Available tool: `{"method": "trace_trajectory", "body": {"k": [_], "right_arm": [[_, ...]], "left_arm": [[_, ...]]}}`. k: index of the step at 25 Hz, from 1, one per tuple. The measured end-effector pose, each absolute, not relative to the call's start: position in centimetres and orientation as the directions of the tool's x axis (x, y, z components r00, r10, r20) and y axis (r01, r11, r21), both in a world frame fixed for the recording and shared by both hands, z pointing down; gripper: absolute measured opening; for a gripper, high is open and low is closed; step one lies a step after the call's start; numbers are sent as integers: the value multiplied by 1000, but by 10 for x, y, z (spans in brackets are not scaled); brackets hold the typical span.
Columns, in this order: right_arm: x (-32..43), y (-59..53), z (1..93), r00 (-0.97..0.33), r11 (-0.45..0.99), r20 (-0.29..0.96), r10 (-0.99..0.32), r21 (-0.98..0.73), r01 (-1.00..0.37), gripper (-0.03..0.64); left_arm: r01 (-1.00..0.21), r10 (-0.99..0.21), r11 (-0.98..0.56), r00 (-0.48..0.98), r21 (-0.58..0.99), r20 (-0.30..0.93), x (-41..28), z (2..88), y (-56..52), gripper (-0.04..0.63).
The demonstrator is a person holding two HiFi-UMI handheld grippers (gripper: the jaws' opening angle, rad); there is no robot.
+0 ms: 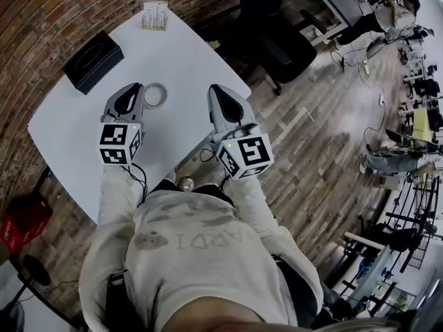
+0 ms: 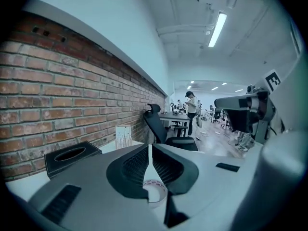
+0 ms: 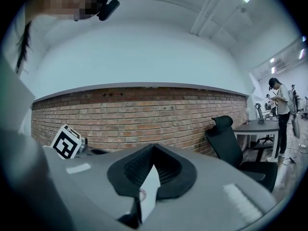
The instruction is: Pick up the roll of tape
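Nearest the camera, at 6 o'clock in the head view, a person's light sweatshirt (image 1: 201,254) fills the bottom of the frame, with both sleeves reaching up toward a white table (image 1: 187,54).

Just past the sleeves, each hand carries a grey gripper with a black-and-white marker cube at its back. The left gripper (image 1: 136,87) sits at about 10 o'clock from the picture's centre and the right gripper (image 1: 215,88) at about 12 o'clock. Both point away from the person, over the near part of the table. In the left gripper view the jaws are pressed together at their tips and pinch nothing. In the right gripper view the jaws also meet at their tips, with only white tabletop showing through the gap lower down.

The roll of tape (image 1: 165,94), a thin pale ring, lies flat on the table between the two grippers. It is just beside the left gripper's tip, at that tip's 3 o'clock. The left gripper view shows it through the slot below the closed tips.

Farther on, a black tissue box (image 1: 93,61) rests on the table at 10 o'clock. A small white holder (image 1: 155,16) stands at the far edge at 11 o'clock. A black office chair (image 1: 277,40) stands off the table at 1 o'clock. A brick wall (image 1: 41,19) runs behind the table.
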State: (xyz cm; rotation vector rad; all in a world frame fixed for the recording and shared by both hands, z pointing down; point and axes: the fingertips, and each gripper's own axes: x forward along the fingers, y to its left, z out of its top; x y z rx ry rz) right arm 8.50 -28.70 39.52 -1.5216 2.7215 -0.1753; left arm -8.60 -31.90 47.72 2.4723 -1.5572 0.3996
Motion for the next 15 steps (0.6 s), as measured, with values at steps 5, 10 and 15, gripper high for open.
{"method": "trace_trajectory", "body": {"k": [5, 10, 15], "right_arm": [[89, -295, 411, -509, 498, 77, -857, -124, -858, 11], [90, -302, 424, -495, 481, 108, -862, -131, -867, 11], [93, -303, 432, -484, 469, 135, -865, -130, -874, 11]], "left_arm": [[-899, -798, -438, 402, 26, 449, -83, 528, -335, 64], [-901, -759, -432, 378, 24, 529, -85, 567, -349, 86], [-905, -711, -424, 362, 43, 603, -86, 600, -359, 92]]}}
